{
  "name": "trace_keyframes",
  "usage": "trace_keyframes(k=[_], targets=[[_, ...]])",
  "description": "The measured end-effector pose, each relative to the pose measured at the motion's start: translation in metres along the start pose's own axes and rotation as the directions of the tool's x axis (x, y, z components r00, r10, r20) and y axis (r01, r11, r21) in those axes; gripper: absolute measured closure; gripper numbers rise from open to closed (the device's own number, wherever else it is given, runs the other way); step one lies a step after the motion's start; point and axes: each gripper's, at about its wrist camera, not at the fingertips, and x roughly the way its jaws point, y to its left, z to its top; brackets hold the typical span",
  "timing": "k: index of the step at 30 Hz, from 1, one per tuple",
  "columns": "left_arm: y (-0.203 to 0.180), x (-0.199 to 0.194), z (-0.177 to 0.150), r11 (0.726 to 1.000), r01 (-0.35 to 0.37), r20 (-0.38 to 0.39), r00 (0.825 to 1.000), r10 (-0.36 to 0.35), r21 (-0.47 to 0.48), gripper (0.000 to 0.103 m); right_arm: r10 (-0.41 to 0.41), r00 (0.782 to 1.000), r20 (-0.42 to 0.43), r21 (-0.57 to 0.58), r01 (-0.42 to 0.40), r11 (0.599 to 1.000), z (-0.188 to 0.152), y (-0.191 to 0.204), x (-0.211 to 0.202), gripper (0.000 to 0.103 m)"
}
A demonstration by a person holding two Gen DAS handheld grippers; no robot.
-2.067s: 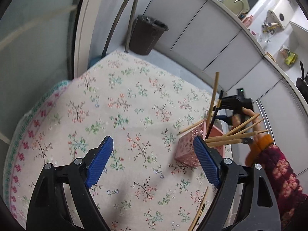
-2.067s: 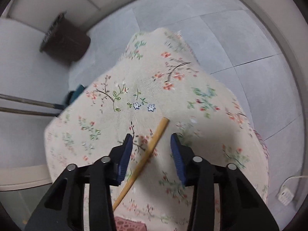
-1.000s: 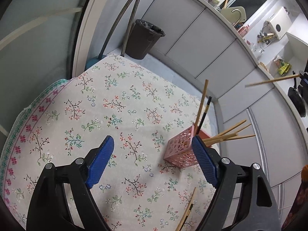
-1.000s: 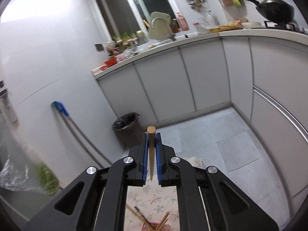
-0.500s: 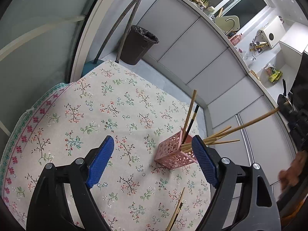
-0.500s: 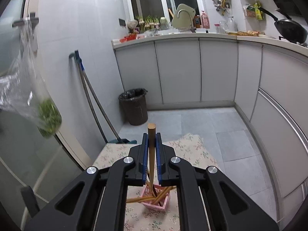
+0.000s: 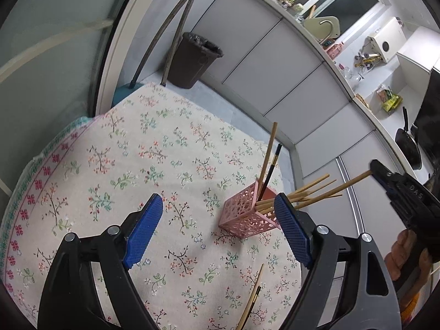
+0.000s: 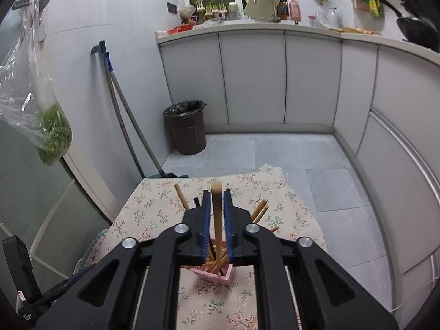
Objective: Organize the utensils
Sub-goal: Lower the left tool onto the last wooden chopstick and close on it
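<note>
A pink perforated utensil holder stands on a table draped in a cream tablecloth printed with small red and green flower sprigs. The holder is square, open-topped, its walls a lattice of cut-outs, and it sits toward the table's right edge in the left wrist view. Several light wooden chopsticks lean out of it to the right; one pale stick and one dark stick stand steeper at its far corner. Two more chopsticks lie flat on the cloth near the table's front edge.

Around the table is a small kitchen — grey floor tiles, pale grey cabinets under a cluttered counter, a dark waste bin with a black liner, a mop propped against the wall, and a clear bag of greens hanging from a door handle.

The right gripper hovers directly above the holder with one wooden chopstick between its blue pads, the stick's lower end down among the others in the holder. Its jaws are opening; narrow gaps show on both sides of the stick.

The left gripper hangs over the cloth, jaws spread wide and empty, the holder just beside its right finger.
</note>
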Motion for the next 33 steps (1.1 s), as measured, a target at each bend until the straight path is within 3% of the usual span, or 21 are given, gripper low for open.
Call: trace_keyframes(k=[4,9,11,15,18,21,23,27,29,30,33], targets=[[-0.016,-0.008,-0.004,0.996,-0.024,0.060,0.998,0.019,0.082,0.023,0.009,1.000,-0.007,0.011,-0.009,1.000,-0.006,-0.001,-0.004,0.072],[-0.039,-0.004,-0.018,0.984,-0.030,0.059,0.998,0.020,0.176,0.018,0.001,1.000,0.009,0.029,-0.001,1.000,-0.014,-0.011,-0.023,0.065],[-0.051,0.004,-0.028,0.976,-0.032,0.024,0.999,0.027,0.217,0.013,0.000,1.000,0.019,0.055,-0.001,0.999,-0.022,-0.022,-0.036,0.061],[-0.075,0.037,-0.061,0.944,-0.044,-0.111,0.990,0.085,0.326,0.011,-0.033,0.999,0.037,0.176,0.026,0.984,-0.051,-0.061,-0.060,0.034],[-0.092,0.069,-0.089,0.909,-0.049,-0.222,0.963,0.153,0.413,0.011,-0.068,0.998,-0.015,0.259,0.070,0.963,-0.081,-0.095,-0.062,0.022],[-0.096,0.091,-0.109,0.889,-0.063,-0.288,0.934,0.213,0.454,0.009,-0.088,0.989,-0.119,0.349,0.125,0.929,-0.120,-0.134,-0.053,0.015],[-0.099,0.110,-0.123,0.873,-0.082,-0.338,0.901,0.271,0.481,0.008,-0.124,0.975,-0.185,0.414,0.192,0.890,-0.141,-0.157,-0.044,0.013],[-0.108,0.137,-0.143,0.856,-0.086,-0.419,0.844,0.335,0.509,0.007,-0.176,0.953,-0.246,0.427,0.270,0.863,-0.172,-0.179,-0.029,0.011],[-0.114,0.152,-0.150,0.854,-0.093,-0.445,0.822,0.356,0.511,0.007,-0.219,0.923,-0.318,0.411,0.342,0.845,-0.190,-0.190,-0.017,0.011],[-0.118,0.159,-0.153,0.858,-0.094,-0.460,0.812,0.360,0.506,0.007,-0.200,0.911,-0.359,0.430,0.352,0.832,-0.196,-0.196,-0.011,0.011],[-0.124,0.182,-0.161,0.859,-0.115,-0.482,0.787,0.385,0.498,0.007,-0.093,0.920,-0.380,0.540,0.303,0.785,-0.207,-0.214,-0.009,0.011]])
